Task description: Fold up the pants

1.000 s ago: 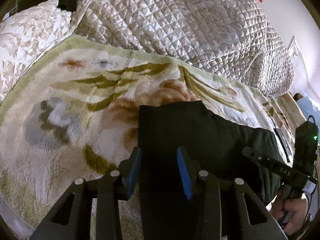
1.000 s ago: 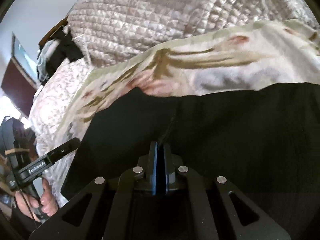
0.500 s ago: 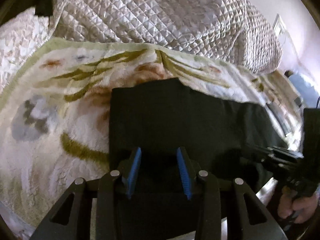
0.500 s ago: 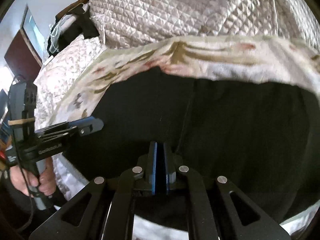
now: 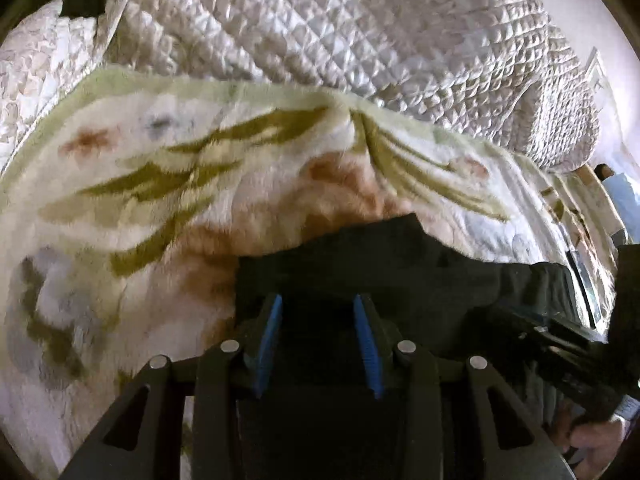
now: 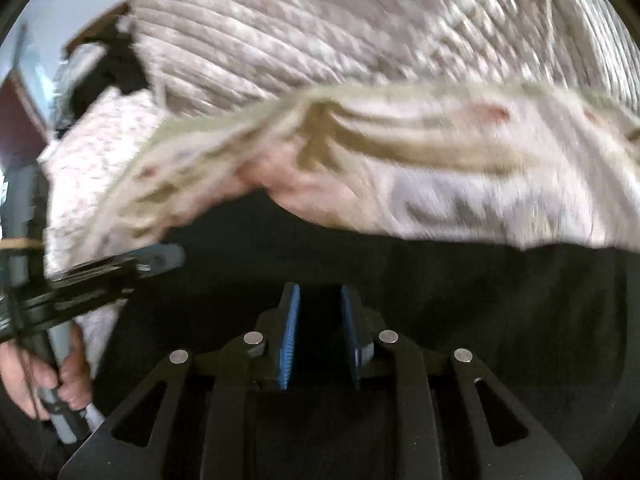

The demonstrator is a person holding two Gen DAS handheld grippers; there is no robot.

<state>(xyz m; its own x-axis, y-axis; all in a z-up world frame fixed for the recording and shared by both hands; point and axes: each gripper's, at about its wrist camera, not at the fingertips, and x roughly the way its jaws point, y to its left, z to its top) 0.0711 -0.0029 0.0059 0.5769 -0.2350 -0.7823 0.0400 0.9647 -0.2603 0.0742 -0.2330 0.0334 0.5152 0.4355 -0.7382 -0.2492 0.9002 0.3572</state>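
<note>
- Where the left wrist view starts, far left, a floral fleece blanket [image 5: 168, 208] covers the bed, green leaf and pink flower print, slightly blurred.
- Behind it a quilted silvery bedspread [image 5: 360, 32] is heaped across the top of the view.
- Left claw [image 5: 316, 312] low centre, blue pads [image 5: 269, 332] apart, open, nothing between them.
- Black pants [image 5: 400, 264] lie flat on the blanket, directly under and ahead of the left claw; their left edge sits just outside the claw's left finger, the far edge just beyond the tips.
- Pants run on rightward to the right claw [image 5: 560, 332], seen side-on at the right edge over the fabric.
- Right wrist view, heavy motion blur: left claw [image 6: 160, 260] at far left, held by the left hand [image 6: 48, 376], tips over the pants' left end.
- Right claw [image 6: 318, 300] low centre, pads [image 6: 290, 332] parted, open, empty.
- Pants [image 6: 460, 300] fill the lower half of the view, beneath and around the right claw, stretching right to the frame edge.
- Blanket [image 6: 440, 168] then bedspread [image 6: 320, 28] lie beyond the pants' far edge.
</note>
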